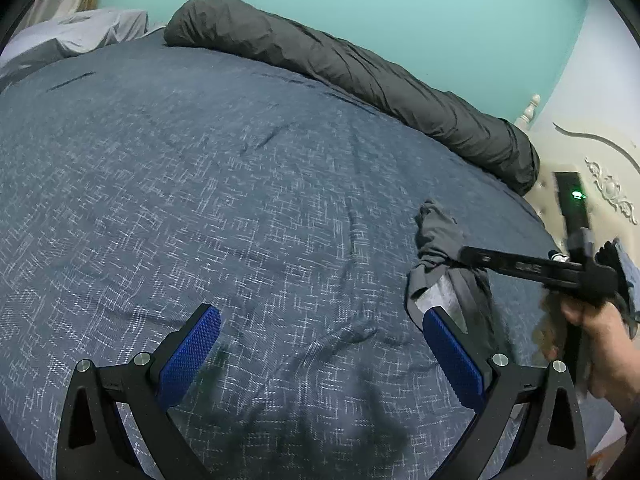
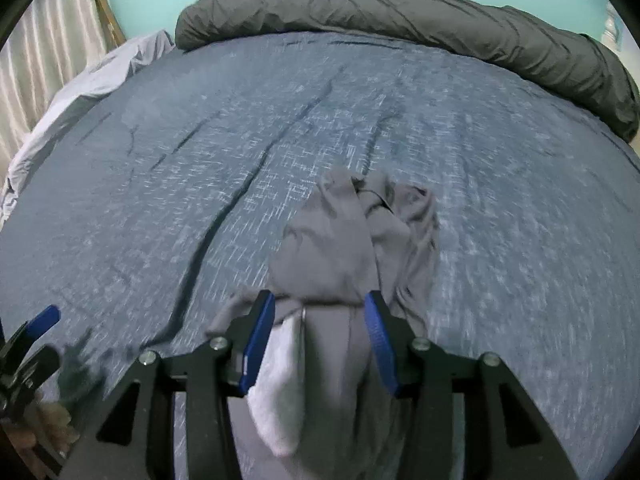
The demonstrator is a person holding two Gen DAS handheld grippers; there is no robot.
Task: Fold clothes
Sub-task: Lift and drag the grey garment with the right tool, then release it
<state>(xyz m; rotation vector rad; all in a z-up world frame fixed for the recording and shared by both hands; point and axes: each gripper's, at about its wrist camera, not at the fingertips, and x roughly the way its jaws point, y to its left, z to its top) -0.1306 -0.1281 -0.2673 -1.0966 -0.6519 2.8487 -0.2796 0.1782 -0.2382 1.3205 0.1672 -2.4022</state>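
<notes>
Right fingers (image 2: pixel 320 344) clamp the bunched grey garment (image 2: pixel 340 248), hanging right of the wide, empty left fingers (image 1: pixel 320 344).

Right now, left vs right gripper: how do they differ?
The left gripper is open and empty over the blue bedspread; the right gripper is shut on the grey garment. The left's jaws stand wide apart; the right's pinch bunched cloth. Both have blue pads on black frames.

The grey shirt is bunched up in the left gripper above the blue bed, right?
Not the left one. The right gripper holds the bunched grey shirt above the blue bed, as the right wrist view shows. The left gripper is open.
</notes>
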